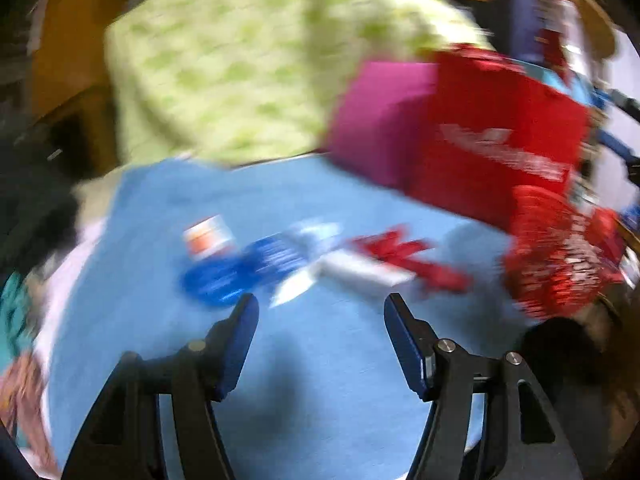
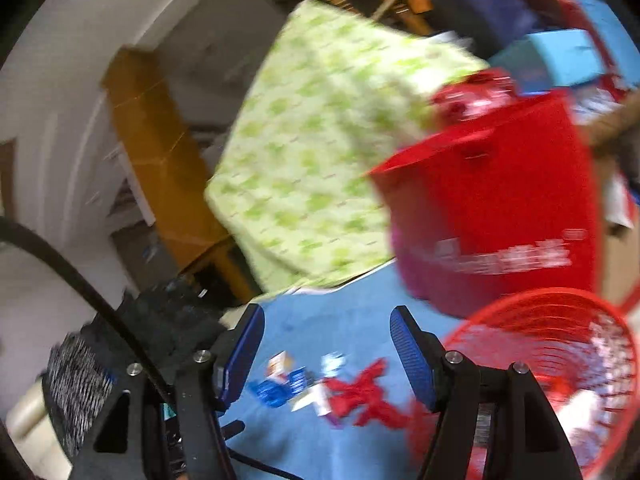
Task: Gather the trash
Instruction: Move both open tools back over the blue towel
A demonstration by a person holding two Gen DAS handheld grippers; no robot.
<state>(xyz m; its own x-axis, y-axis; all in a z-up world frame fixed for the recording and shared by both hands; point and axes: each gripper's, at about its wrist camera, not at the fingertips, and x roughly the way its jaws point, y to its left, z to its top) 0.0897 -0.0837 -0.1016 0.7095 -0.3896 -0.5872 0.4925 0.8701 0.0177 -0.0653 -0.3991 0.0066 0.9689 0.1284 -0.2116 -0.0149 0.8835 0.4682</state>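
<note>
Several scraps of trash (image 1: 304, 264), blue, white and red, lie blurred on the blue cloth (image 1: 320, 360) just ahead of the left gripper (image 1: 321, 306), whose jaws stand apart, empty. A red bag (image 1: 492, 132) leans behind. The right view adds the mesh basket's (image 2: 560, 360) open mouth beside the right gripper (image 2: 326, 318), likewise spread, above the scraps.

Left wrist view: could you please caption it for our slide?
Open left gripper above blue, white and red wrappers on a blue cloth.
</note>
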